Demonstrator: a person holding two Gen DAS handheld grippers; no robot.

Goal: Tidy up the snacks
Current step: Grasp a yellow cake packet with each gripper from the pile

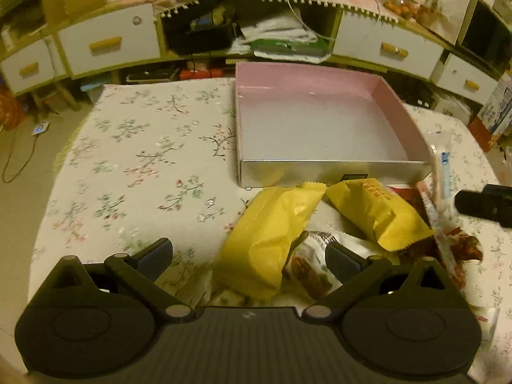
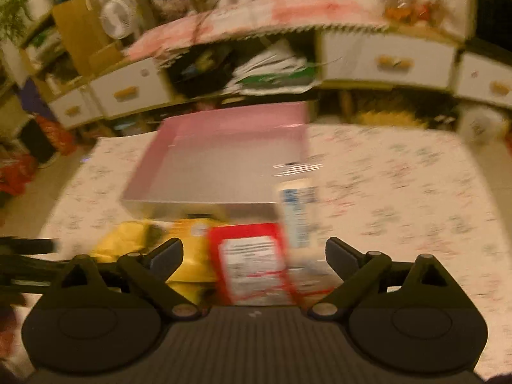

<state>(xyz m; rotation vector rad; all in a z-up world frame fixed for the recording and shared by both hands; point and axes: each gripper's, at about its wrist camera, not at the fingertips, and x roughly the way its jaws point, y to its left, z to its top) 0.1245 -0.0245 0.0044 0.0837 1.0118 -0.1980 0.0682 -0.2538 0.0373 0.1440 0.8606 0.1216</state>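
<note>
Your left gripper (image 1: pixel 248 256) hangs with jaws spread wide and nothing clamped over the nearest yellow packet (image 1: pixel 265 240) in the snack heap, just in front of the empty pink box (image 1: pixel 400 118) on the floral cloth (image 1: pixel 128 160). Shut there and a pad may also catch the white wrapper (image 1: pixel 312 262) tucked under it, dragging the heap. Your right gripper (image 2: pixel 254 256), jaws likewise apart and empty, straddles a red-bordered packet (image 2: pixel 249 262); through this blur you could misjudge it and topple the blue-and-white pack (image 2: pixel 297 211) leaning beside.
</note>
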